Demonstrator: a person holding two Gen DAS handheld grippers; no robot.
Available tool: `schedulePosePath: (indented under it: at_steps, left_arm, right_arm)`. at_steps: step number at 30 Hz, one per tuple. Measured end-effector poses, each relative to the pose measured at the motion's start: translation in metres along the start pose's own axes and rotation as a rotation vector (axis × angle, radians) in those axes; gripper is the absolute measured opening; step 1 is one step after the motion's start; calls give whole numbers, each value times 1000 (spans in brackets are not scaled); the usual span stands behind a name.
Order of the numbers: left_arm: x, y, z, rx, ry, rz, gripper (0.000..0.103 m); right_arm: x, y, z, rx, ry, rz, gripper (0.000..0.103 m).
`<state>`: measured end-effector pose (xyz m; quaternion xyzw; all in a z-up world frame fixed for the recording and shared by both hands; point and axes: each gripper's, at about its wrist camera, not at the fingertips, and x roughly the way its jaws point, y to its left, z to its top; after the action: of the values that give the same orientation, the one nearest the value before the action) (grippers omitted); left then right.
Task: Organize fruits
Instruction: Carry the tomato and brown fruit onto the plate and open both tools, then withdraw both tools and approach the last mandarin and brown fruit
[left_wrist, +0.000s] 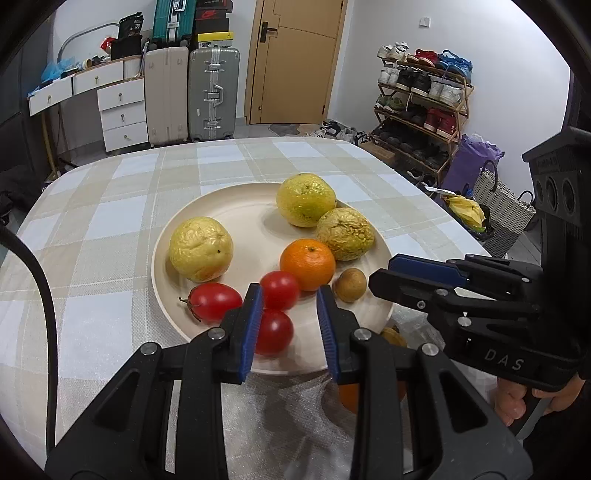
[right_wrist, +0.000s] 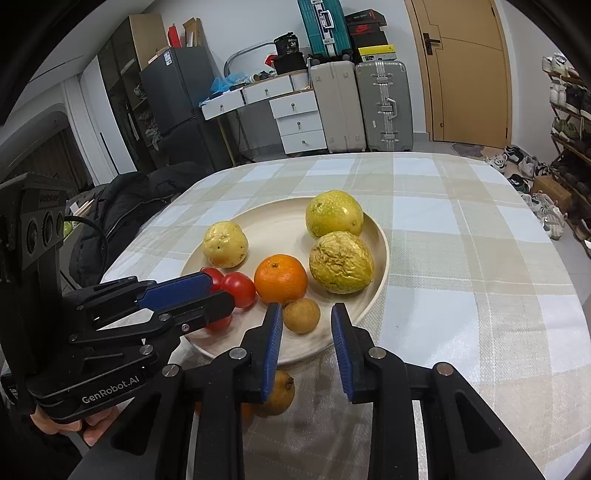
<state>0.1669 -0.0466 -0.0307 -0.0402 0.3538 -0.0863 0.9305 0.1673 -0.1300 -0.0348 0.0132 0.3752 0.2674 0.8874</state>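
Observation:
A cream plate (left_wrist: 236, 206) (right_wrist: 280, 221) holds three yellow wrinkled fruits (left_wrist: 201, 248) (right_wrist: 340, 262), an orange (left_wrist: 307, 263) (right_wrist: 280, 277), three red tomatoes (left_wrist: 279, 290) (right_wrist: 239, 288) and a small brown fruit (left_wrist: 350, 284) (right_wrist: 301, 314). My left gripper (left_wrist: 289, 325) is open and empty above the plate's near edge, over the tomatoes. My right gripper (right_wrist: 306, 345) is open and empty just behind the brown fruit. A brownish fruit (right_wrist: 280, 393) and an orange one (left_wrist: 349, 397) lie on the cloth in front of the plate, partly hidden.
The table has a checked cloth (left_wrist: 122, 206) (right_wrist: 461, 240). Suitcases (left_wrist: 212, 92), drawers (left_wrist: 120, 110) and a shoe rack (left_wrist: 421, 99) stand beyond the far edge. A dark jacket (right_wrist: 122, 206) lies left of the table.

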Motion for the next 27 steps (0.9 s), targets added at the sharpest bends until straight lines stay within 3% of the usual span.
schedulePosePath:
  at_steps: [2, 6, 12, 17, 22, 25, 27]
  left_arm:
    - [1, 0, 0, 0, 3, -1, 27]
    - [-1, -1, -2, 9, 4, 18, 29]
    - [-10, -5, -6, 16, -2, 42, 48]
    - [-23, -9, -7, 12, -27, 66, 81]
    - [-36, -12, -11, 18, -30, 85, 89]
    - [-44, -14, -16, 17, -41, 101, 100]
    - [-50, -14, -20, 13, -52, 109, 102]
  right_arm:
    - [-2, 1, -1, -1, -2, -7, 29]
    - [-10, 2, -4, -10, -15, -26, 42]
    - [-26, 3, -10, -33, -27, -53, 57]
    - [-41, -1, -16, -31, -51, -71, 86]
    - [-56, -8, -22, 7, -67, -73, 98]
    - [-63, -11, -26, 18, -76, -70, 101]
    - [-63, -12, -27, 19, -72, -69, 102]
